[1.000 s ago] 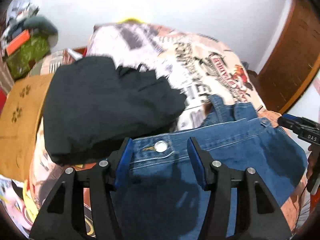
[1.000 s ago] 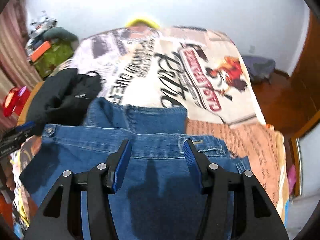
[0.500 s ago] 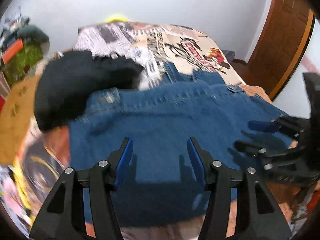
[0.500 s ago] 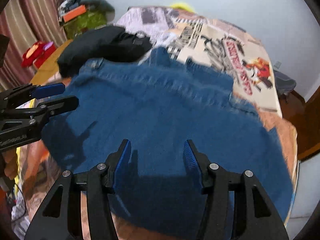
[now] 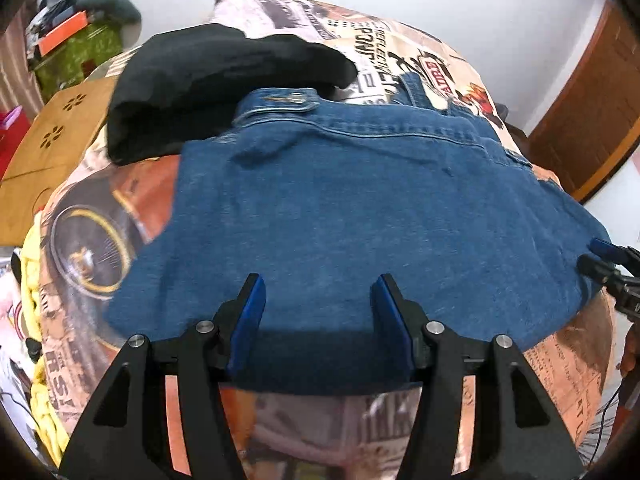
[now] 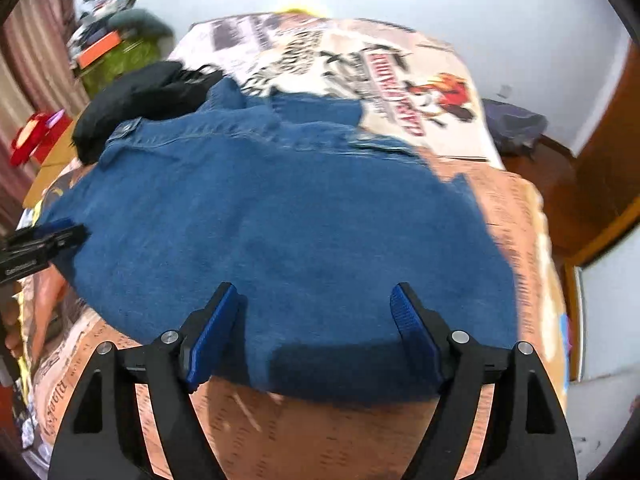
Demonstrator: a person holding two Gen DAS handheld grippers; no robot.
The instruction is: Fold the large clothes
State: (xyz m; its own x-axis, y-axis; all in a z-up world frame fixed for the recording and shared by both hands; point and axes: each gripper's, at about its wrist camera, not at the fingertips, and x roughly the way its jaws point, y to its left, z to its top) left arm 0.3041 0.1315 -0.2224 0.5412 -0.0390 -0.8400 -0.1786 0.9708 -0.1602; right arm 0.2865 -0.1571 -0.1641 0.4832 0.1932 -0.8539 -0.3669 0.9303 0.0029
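Note:
Folded blue jeans (image 5: 340,208) (image 6: 280,220) lie flat on the bed, waistband and button at the far side. My left gripper (image 5: 319,282) hovers open over their near edge; denim lies beneath the gap and the pads do not press on it. Over the same near edge my right gripper (image 6: 314,290) has its jaws opening wide, with denim under them and nothing pinched. The right gripper's tips (image 5: 608,264) show at the jeans' right corner. In the right wrist view the left gripper (image 6: 40,236) sits at their left corner.
A black folded garment (image 5: 216,80) (image 6: 140,100) lies against the jeans' far left. The bed has a printed cover (image 5: 400,64). A cardboard box (image 5: 52,140) and green box (image 5: 76,44) stand left; a wooden door (image 5: 592,112) is on the right, and a dark bag (image 6: 516,124) lies on the floor.
Both grippers have drawn back from the waistband to the jeans' near edge. The right gripper's jaws now stand wider apart. The jeans lie spread flat.

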